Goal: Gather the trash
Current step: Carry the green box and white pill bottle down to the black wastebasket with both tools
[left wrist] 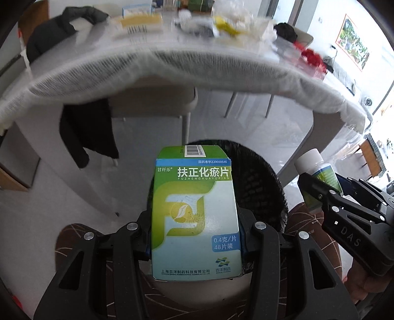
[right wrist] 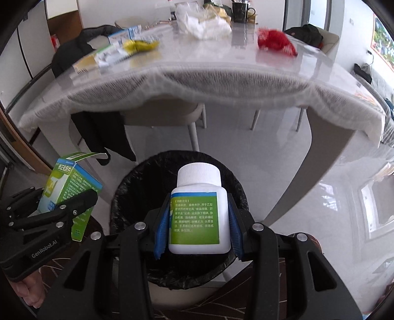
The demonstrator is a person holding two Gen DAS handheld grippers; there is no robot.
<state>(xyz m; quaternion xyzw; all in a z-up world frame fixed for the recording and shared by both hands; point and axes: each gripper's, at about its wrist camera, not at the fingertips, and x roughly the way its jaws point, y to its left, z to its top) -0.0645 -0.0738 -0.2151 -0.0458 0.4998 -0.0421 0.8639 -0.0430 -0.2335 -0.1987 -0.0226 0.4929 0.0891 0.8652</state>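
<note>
Left gripper (left wrist: 195, 236) is closed on a green and white medicine box (left wrist: 194, 211), which is held upright with its top flap open. Right gripper (right wrist: 198, 229) is clamped by its blue pads (right wrist: 162, 229) on a white pill bottle (right wrist: 199, 209), cap up and green label facing the camera. In the left wrist view the right gripper (left wrist: 320, 189) is seen at 3 o'clock; in the right wrist view the left gripper (right wrist: 71, 204) is seen at 9 o'clock.

A bin lined with a black bag (right wrist: 177, 160) is located directly beyond both held items, on a glossy pale floor (right wrist: 295, 172). A table (right wrist: 221, 71) with a glossy top and a white fringed cloth is located at 12 o'clock. On it are seen a red object (right wrist: 275, 43), a yellow wrapper (right wrist: 140, 45), white crumpled plastic (right wrist: 204, 24) and a dark mug (right wrist: 241, 11). A dark jacket (right wrist: 81, 44) is draped over a chair at 10 o'clock. A framed picture (left wrist: 353, 41) is hung on the wall at 2 o'clock.
</note>
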